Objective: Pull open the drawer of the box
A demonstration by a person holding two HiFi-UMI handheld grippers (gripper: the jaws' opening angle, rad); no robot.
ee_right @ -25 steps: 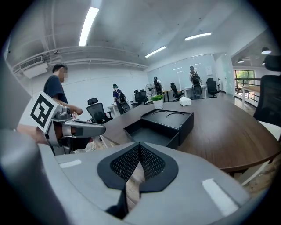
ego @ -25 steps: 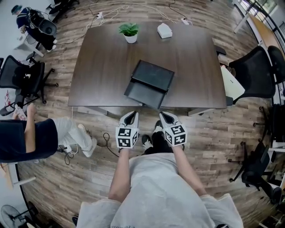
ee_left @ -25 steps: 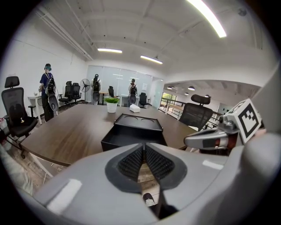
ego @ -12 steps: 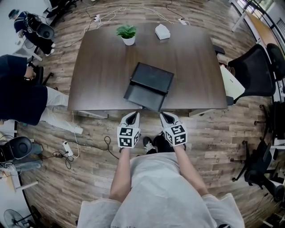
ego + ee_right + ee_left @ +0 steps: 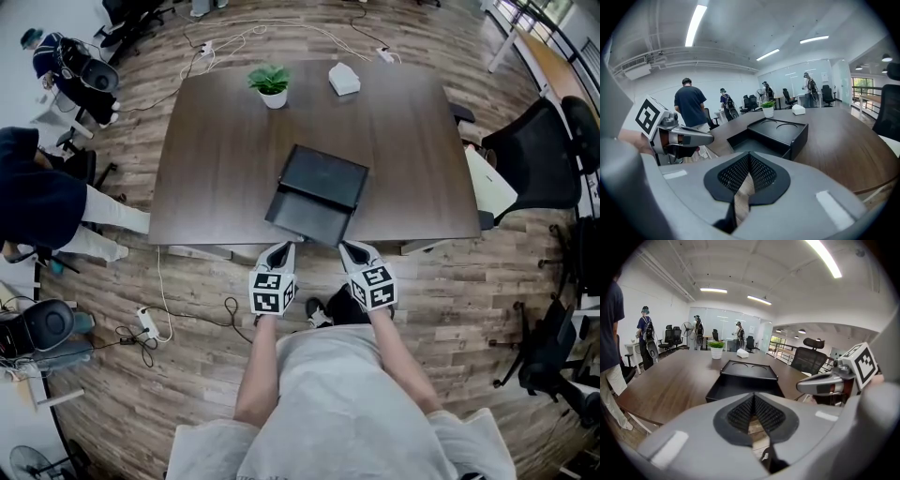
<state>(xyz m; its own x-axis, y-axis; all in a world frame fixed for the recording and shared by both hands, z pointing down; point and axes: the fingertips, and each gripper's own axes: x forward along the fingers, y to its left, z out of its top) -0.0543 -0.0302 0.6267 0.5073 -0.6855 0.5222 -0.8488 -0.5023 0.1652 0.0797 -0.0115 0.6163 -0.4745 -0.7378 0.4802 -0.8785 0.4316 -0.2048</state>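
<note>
With the drawer (image 5: 305, 214) out of the box (image 5: 325, 176), withdraw the left gripper (image 5: 281, 247) and right gripper (image 5: 349, 247), jaws together and empty, straight back from the box.

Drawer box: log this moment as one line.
drawer: pulled open | box: on table | left gripper: shut, empty | right gripper: shut, empty | both apart from drawer

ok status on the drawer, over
Left hand-held gripper and right hand-held gripper shut, empty, off the near edge of the table. Drawer stands open out of the black box. Potted plant far side, not in the way.
</note>
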